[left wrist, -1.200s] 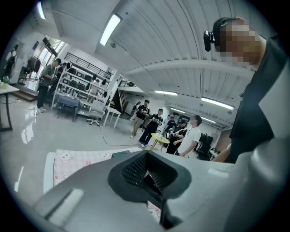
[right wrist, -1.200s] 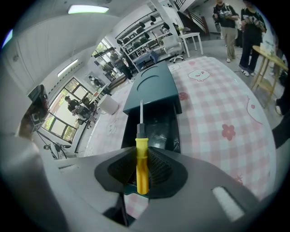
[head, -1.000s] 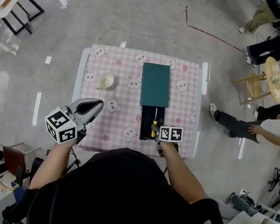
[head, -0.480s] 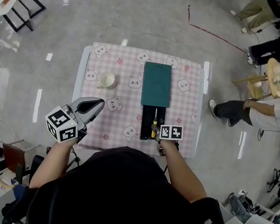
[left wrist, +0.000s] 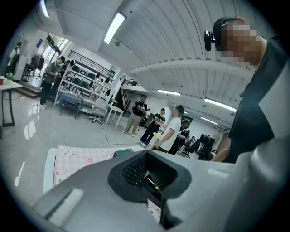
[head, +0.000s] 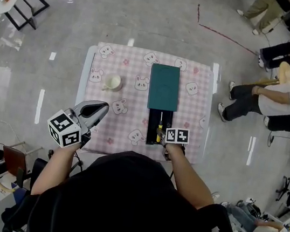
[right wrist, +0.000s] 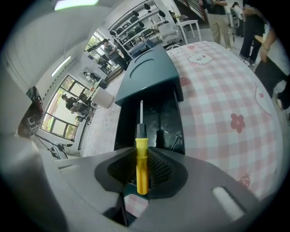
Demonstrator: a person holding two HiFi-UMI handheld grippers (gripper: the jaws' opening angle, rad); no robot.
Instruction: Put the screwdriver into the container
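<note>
Since one hand suffices, left gripper [head: 96, 111] hangs beside the surface [head: 137, 62], fingers together, empty. Right gripper [right wrist: 142, 174]: fingers clamped on yellow screwdriver [right wrist: 141, 149] handle, shaft over open black container [right wrist: 161, 113], apparently aligned for lowering.

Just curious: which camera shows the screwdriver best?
The right gripper view: the screwdriver sits centred, yellow handle clamped between the jaws. The head view shows a tiny yellow sliver; the left gripper view, nothing clear.

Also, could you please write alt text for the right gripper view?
The right gripper is shut on a yellow-handled screwdriver, tip pointing over the open black container. A teal lid sits at its far end, on a pink checked tablecloth.
</note>
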